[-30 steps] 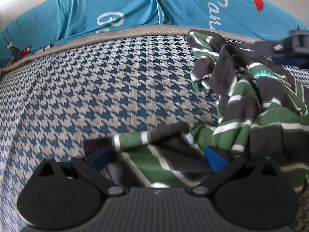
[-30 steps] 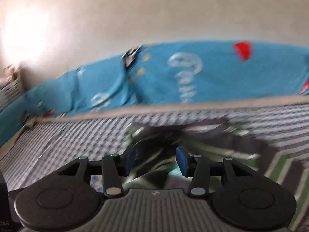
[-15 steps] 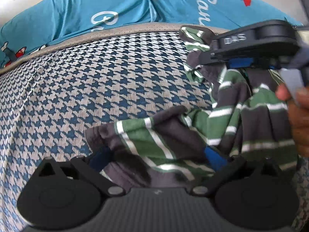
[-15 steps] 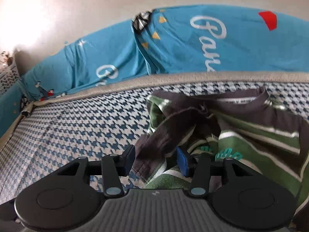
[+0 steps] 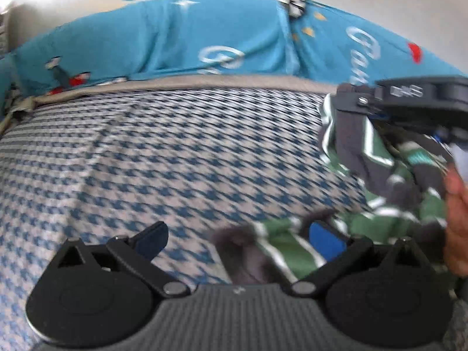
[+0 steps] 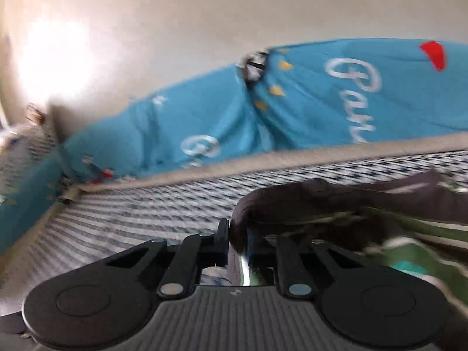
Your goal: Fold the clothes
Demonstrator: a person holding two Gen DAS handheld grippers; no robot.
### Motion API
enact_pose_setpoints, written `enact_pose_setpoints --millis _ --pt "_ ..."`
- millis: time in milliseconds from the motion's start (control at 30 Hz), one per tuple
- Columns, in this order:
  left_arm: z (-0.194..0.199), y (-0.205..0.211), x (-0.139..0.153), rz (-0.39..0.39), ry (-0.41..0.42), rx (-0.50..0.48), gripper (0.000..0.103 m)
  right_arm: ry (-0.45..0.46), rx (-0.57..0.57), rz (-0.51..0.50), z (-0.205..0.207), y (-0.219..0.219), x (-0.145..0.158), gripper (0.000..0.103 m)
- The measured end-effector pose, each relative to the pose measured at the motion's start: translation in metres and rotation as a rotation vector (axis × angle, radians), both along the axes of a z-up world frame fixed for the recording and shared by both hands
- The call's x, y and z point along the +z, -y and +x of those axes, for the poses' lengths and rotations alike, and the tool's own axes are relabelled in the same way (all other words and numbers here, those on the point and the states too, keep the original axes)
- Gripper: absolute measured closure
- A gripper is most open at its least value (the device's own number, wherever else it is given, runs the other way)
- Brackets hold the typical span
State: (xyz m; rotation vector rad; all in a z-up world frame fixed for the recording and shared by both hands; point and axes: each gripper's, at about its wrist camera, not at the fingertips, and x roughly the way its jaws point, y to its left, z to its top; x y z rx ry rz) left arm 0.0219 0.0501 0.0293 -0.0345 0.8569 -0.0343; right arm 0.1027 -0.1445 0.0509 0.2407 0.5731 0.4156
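A bed covered in blue-and-white houndstooth fabric [image 5: 181, 152] is seen, edged with beige piping. A crumpled green, grey and white striped shirt [image 5: 377, 158] lies on it toward its right side. Bright turquoise printed bedding [image 5: 204, 38] is banked along its far edge.

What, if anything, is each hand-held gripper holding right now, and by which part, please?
The right hand-held gripper has just closed on the striped shirt's dark edge. The left hand-held gripper is open, holding nothing.
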Motion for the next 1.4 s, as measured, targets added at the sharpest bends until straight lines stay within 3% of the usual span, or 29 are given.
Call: enact_pose_setpoints --millis 133,167,200,267,400,533,667,767,1100,1400 --pt "0.007 -0.016 0.000 -0.021 -0.006 0.077 0.000 0.063 0.165 0.057 -0.005 -0.022 0.005 0.089" --pt "0.008 -0.018 -0.001 -0.021 -0.011 0.086 0.000 0.081 0.204 0.061 -0.008 -0.028 0.007 0.085" --pt "0.010 -0.019 -0.002 -0.020 -0.015 0.094 0.000 0.097 0.241 0.061 -0.011 -0.033 0.009 0.075" --pt "0.012 -0.021 -0.005 -0.015 -0.022 0.100 0.000 0.120 0.298 0.044 -0.016 -0.045 0.012 0.072" --pt "0.015 -0.024 -0.007 -0.022 -0.031 0.108 0.000 0.101 0.280 -0.014 -0.015 -0.052 0.010 0.071" --pt "0.017 -0.026 -0.006 -0.039 -0.034 0.116 0.000 0.054 0.187 -0.044 -0.010 -0.039 0.006 0.070" --pt "0.023 -0.032 -0.005 -0.073 -0.040 0.146 0.000 0.014 0.155 -0.068 -0.009 -0.029 0.001 0.065" --pt "0.029 -0.036 -0.006 -0.127 -0.036 0.148 0.000 -0.001 0.133 -0.150 -0.011 -0.030 -0.002 0.065" --pt "0.047 -0.021 -0.014 -0.258 -0.021 0.071 0.000 -0.017 0.181 -0.285 -0.035 -0.024 -0.006 0.062" --pt "0.076 -0.003 -0.015 -0.288 0.008 0.036 0.000 -0.020 0.210 -0.338 -0.052 -0.012 -0.010 0.062"
